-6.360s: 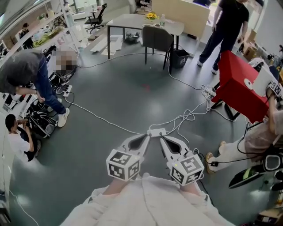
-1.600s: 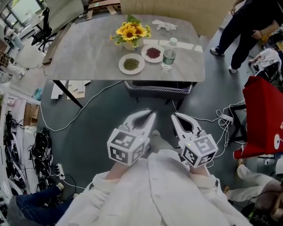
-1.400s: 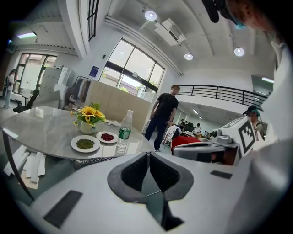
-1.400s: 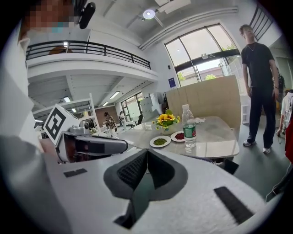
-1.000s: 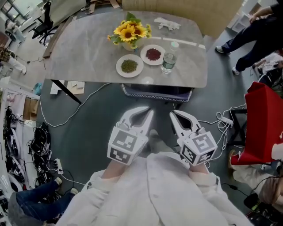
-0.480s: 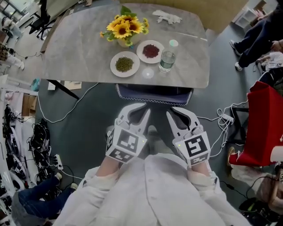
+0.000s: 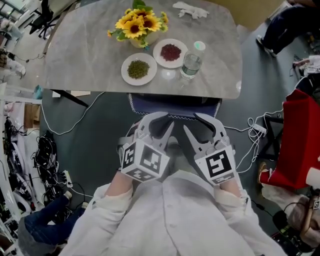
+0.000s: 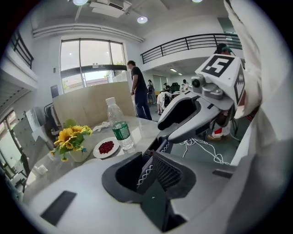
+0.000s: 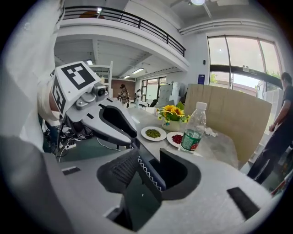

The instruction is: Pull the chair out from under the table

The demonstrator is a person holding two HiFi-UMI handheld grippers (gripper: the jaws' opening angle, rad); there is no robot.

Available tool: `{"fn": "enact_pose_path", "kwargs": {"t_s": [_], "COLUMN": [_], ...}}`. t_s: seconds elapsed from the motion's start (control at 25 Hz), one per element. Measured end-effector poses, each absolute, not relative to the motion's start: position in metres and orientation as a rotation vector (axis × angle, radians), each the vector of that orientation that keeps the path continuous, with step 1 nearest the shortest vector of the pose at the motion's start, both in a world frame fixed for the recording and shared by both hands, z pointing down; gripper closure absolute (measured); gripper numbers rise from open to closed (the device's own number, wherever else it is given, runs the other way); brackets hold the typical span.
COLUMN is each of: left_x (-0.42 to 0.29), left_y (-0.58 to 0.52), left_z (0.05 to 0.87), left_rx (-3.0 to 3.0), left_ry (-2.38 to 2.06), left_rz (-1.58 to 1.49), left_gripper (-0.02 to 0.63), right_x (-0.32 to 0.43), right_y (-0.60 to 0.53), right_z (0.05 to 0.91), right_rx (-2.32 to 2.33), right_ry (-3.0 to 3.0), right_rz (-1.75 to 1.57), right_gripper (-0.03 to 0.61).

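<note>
The chair's dark back [image 7: 175, 106], edged with white zigzag stitching, shows just under the near edge of the grey marble table [image 7: 80, 55]; its seat is hidden beneath the table. My left gripper [image 7: 156, 125] and right gripper [image 7: 198, 125] sit side by side at the top edge of that back. Both pairs of jaws have just been opening. In the left gripper view the stitched edge [image 8: 153, 203] stands between the left gripper's [image 8: 147, 170] jaws. The right gripper view shows the same edge [image 9: 137, 201] between the right gripper's [image 9: 145, 171] jaws. No pad visibly presses on it.
On the table stand a vase of sunflowers [image 7: 134, 26], a plate of green beans [image 7: 138, 69], a plate of red beans [image 7: 170, 51], a water bottle [image 7: 192, 62] and a white cloth [image 7: 190, 9]. Cables [image 7: 250, 135] lie on the floor at right beside a red object [image 7: 300, 140].
Both grippers have moved forward and down to the chair back's top edge and rolled a little. Their jaws, shut a second ago, have parted, the right more than the left.
</note>
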State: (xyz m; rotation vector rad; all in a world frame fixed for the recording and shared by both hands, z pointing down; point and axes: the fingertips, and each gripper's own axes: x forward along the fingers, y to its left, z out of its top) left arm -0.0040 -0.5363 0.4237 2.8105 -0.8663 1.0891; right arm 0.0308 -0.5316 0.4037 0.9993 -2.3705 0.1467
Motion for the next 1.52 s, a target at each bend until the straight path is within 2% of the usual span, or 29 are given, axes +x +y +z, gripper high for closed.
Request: {"fn": "enact_pose_path", "kwargs": {"t_s": [0.12, 0.6, 1.52], "left_x": [-0.002, -0.009, -0.012], "left_y": [-0.541, -0.551, -0.566], "left_z": [0.433, 0.477, 0.533], "left_rx": [2.828, 2.827, 2.720], "left_ry": [-0.809, -0.648, -0.388], "left_rz": [1.158, 1.443, 1.820], "left_gripper": [0.485, 0.379, 0.365], "right_x": [0.030, 0.028, 0.031], "right_y": [-0.539, -0.542, -0.558], "right_z": [0.411, 0.464, 0.524], "right_rx": [0.964, 0.686, 0.458], "right_ry": [-2.349, -2.171, -1.966], "right_rz": [0.117, -0.071, -0.158], "right_gripper": [0.460, 0.384, 0.364]}}
